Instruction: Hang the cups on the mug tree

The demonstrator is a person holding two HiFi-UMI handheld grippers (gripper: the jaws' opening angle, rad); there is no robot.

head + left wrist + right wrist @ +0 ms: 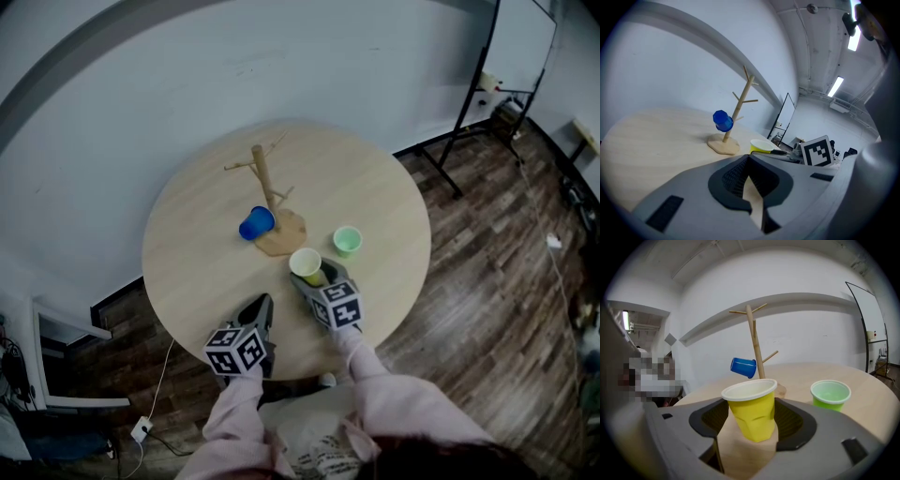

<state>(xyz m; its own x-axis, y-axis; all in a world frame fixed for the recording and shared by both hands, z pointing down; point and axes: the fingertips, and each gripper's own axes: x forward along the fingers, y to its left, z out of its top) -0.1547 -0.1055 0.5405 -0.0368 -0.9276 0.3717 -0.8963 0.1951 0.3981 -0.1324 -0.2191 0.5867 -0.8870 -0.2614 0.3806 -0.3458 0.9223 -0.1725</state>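
Left gripper (262, 314): jaws pressed together, empty.
Blue cup (255, 223): hung on mug tree (265, 183); done.
Yellow cup (306, 264): pinched by right gripper (316, 277), near tree base; not yet hung.
Green cup (347, 241): upright on table (375, 178), untouched; remaining.

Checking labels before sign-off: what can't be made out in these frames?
- Peg holding the blue cup: covered by the cup in every view.
- The green cup: absent from left gripper view, likely blocked by the right gripper.
- Base of the yellow cup, resting or lifted: right gripper view doesn't settle it.
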